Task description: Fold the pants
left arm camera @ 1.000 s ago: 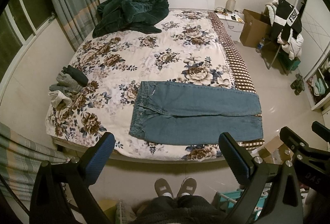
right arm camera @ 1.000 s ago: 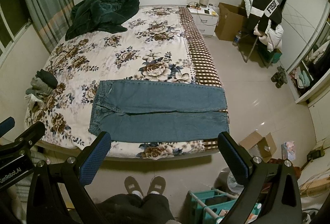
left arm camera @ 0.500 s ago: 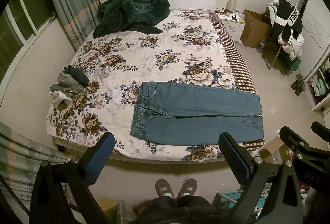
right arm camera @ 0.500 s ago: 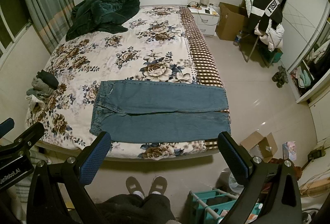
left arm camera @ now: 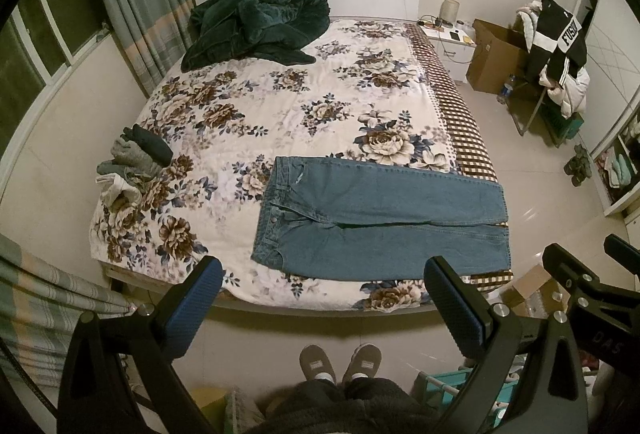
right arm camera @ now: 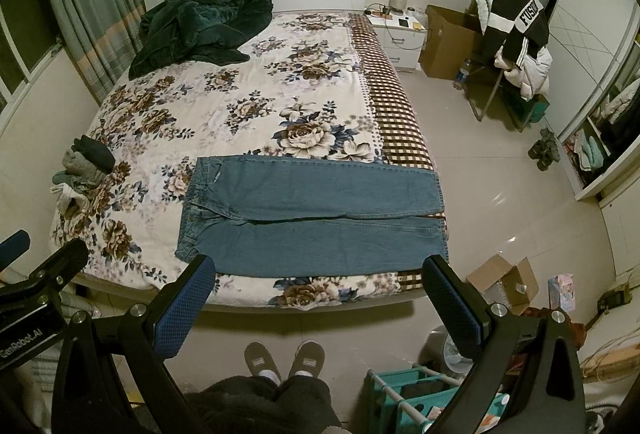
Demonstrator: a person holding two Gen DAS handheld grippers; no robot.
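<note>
Blue jeans (left arm camera: 380, 222) lie flat and unfolded across the near part of the floral bed (left arm camera: 280, 106), waistband to the left, leg ends at the right edge. They also show in the right wrist view (right arm camera: 312, 222). My left gripper (left arm camera: 324, 298) is open and empty, held above the floor in front of the bed. My right gripper (right arm camera: 320, 294) is open and empty, at the same height beside it. Neither touches the jeans.
A dark green blanket (left arm camera: 256, 26) is heaped by the headboard. A small pile of folded clothes (left arm camera: 132, 162) sits at the bed's left edge. Cardboard boxes (right arm camera: 500, 282), a teal rack (right arm camera: 420, 394) and a clothes-laden chair (right arm camera: 516, 42) stand on the floor to the right.
Both views have shifted very slightly; the jeans and the grippers' opening are unchanged.
</note>
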